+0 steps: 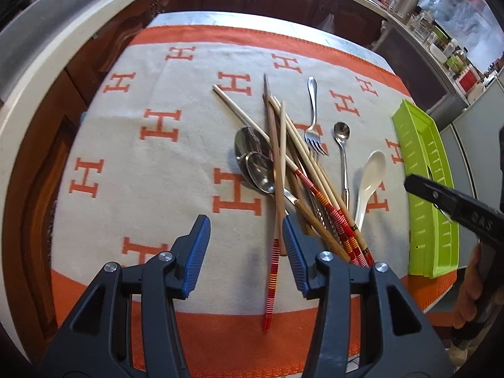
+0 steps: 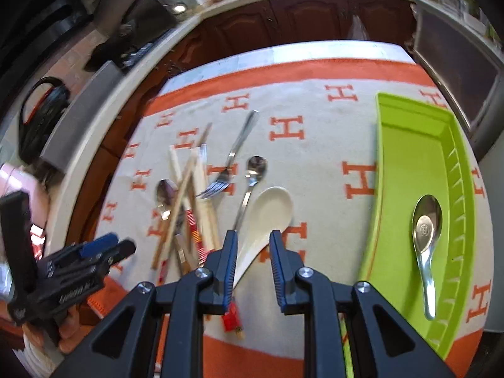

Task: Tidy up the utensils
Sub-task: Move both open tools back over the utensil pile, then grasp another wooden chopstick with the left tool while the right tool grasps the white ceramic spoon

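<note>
Green tray point(image 2: 406, 145) holds one metal spoon point(image 2: 426, 239) | our right gripper point(image 2: 253, 253) gapes over white spoon point(image 2: 267, 217), gripping nothing | left gripper point(image 1: 245, 239) wide, empty, straddling chopsticks point(image 1: 277, 170).

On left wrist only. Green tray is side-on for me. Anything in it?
Observer: Yes. One metal spoon lies in the green tray, along its slotted wall.
Operator: Right gripper open?
Observer: The right gripper is open and grips nothing.
Operator: Lined up on what?
Observer: The white spoon. Its handle runs between the open fingers.
</note>
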Tool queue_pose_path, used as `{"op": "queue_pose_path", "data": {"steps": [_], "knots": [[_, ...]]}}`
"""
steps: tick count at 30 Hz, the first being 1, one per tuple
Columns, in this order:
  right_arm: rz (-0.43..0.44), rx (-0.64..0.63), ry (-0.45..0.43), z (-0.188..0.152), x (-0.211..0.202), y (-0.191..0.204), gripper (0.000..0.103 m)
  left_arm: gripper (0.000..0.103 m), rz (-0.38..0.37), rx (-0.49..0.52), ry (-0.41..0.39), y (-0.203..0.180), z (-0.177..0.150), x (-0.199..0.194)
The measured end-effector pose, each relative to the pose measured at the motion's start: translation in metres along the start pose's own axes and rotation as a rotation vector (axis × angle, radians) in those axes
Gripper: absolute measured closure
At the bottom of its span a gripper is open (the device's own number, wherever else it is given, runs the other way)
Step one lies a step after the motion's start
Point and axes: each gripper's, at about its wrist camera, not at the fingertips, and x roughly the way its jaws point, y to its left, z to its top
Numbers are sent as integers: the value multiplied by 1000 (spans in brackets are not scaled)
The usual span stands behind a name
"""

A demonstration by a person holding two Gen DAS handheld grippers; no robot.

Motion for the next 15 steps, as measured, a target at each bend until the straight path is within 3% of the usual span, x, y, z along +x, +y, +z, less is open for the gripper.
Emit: {"op": "queue_pose_path", "data": {"steps": [5,13,15], "knots": [[-37,41,24,9,22,-16,82,59,-40,22,57,-8,-2,26],[13,41,51,18,45,-21,78,59,-93,0,64,-9,10,37],[29,40,63,19,52,-20,78,65,-101,-3,68,-8,14,38]]}}
